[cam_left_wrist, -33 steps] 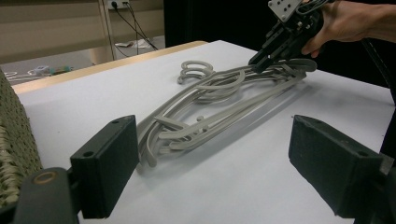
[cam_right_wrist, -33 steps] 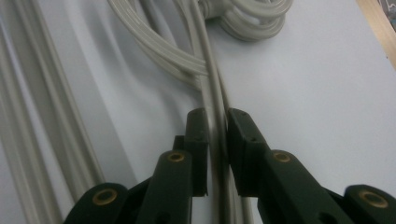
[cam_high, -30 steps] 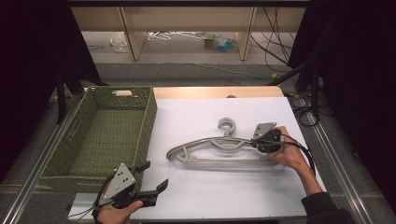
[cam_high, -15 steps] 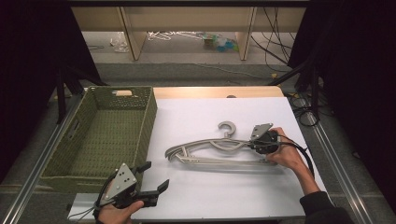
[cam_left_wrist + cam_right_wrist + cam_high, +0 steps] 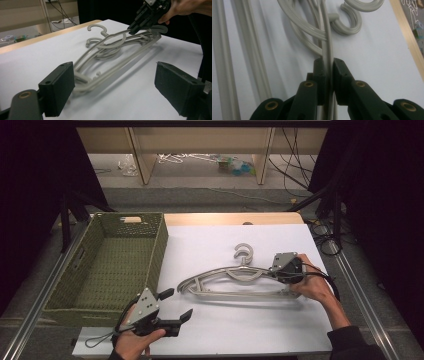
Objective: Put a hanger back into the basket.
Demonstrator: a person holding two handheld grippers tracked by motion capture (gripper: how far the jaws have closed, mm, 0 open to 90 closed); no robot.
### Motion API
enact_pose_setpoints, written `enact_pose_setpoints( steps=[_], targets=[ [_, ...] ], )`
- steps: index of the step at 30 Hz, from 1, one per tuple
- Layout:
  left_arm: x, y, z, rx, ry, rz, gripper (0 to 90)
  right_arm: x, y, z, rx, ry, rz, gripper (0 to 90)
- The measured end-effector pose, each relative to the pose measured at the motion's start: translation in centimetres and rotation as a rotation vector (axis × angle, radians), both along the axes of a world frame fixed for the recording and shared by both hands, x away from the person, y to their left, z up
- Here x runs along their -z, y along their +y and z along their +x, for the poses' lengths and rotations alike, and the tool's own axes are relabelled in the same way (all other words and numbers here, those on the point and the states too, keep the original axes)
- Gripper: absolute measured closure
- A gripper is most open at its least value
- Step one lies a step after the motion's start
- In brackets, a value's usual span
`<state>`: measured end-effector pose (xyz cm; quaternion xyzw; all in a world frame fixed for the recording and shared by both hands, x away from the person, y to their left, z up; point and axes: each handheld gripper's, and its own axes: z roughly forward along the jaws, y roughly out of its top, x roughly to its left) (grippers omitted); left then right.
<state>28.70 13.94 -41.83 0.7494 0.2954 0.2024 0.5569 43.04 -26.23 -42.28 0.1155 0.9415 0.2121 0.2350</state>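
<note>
Grey hangers [image 5: 235,282] lie stacked on the white worktop [image 5: 240,330], right of the green woven basket [image 5: 107,265]. The right hand-held gripper [image 5: 276,273] is clamped on the upper hanger's arm at its right end. The left hand-held gripper [image 5: 175,306], jaws spread and empty, hovers near the front edge, pointing towards the hangers' left end.

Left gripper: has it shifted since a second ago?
Yes. The left gripper has eased toward the hangers, its jaws open, now reaching just past the green basket's front corner.

Left gripper [image 5: 172,306] gapes wide; right gripper [image 5: 328,75] clamped.
</note>
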Motion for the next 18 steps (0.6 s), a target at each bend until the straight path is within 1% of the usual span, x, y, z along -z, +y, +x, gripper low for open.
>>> enact_pose_setpoints(
  steps=[1,3,5,6,7,8,9,10,11,12,13,14,15,16,17,18],
  targets=[
    [-0.2,-0.4,0.5,-0.003,-0.001,0.01,16.5,-0.2,0.0,-0.3,-0.004,0.005,0.008,81.6],
    [-0.4,-1.3,1.8,0.001,0.005,0.03,16.5,-0.8,-0.1,-0.7,-0.014,-0.011,0.007,81.6],
    [-0.5,-2.3,3.0,0.011,0.015,0.054,16.7,-1.7,-0.2,-1.3,-0.025,-0.037,0.024,81.7],
    [-0.5,-2.8,3.6,0.027,0.017,0.076,16.8,-2.0,-0.2,-1.5,-0.03,-0.047,0.026,81.7],
    [-0.4,-3.3,4.2,0.037,0.019,0.098,16.8,-2.0,-0.2,-1.5,-0.03,-0.047,0.026,81.7],
    [-0.2,-3.8,4.8,0.037,0.024,0.125,17.0,-2.3,-0.2,-1.7,-0.039,-0.066,0.026,81.7],
    [0.0,-4.3,5.5,0.038,0.039,0.144,17.1,-2.6,-0.2,-1.8,-0.05,-0.073,0.019,81.7],
    [0.2,-4.6,6.2,0.044,0.045,0.168,17.4,-3.3,-0.3,-2.1,-0.061,-0.093,0.012,81.7],
    [0.4,-5.0,6.7,0.028,0.053,0.179,17.6,-3.3,-0.3,-2.1,-0.061,-0.093,0.012,81.7],
    [0.6,-5.2,7.3,0.027,0.041,0.206,17.6,-3.5,-0.3,-2.3,-0.069,-0.1,0.012,81.7],
    [1.0,-5.8,8.1,0.022,0.053,0.234,17.7,-4.0,-0.2,-2.7,-0.085,-0.115,0.015,81.6],
    [1.0,-5.8,8.1,0.022,0.053,0.234,17.5,-4.0,-0.2,-2.7,-0.085,-0.115,0.015,81.6],
    [1.1,-5.8,8.6,0.031,0.065,0.259,17.5,-4.2,-0.2,-2.9,-0.092,-0.123,0.016,81.6],
    [1.3,-6.2,9.0,0.022,0.071,0.241,17.6,-4.3,-0.1,-3.1,-0.088,-0.121,0.037,81.6],
    [1.5,-6.4,9.4,0.013,0.066,0.25,18.8,-4.7,-0.1,-3.3,-0.107,-0.131,0.044,81.5],
    [1.5,-6.7,9.9,0.023,0.067,0.256,20.8,-4.8,-0.1,-3.5,-0.104,-0.133,0.048,81.5]
  ],
)
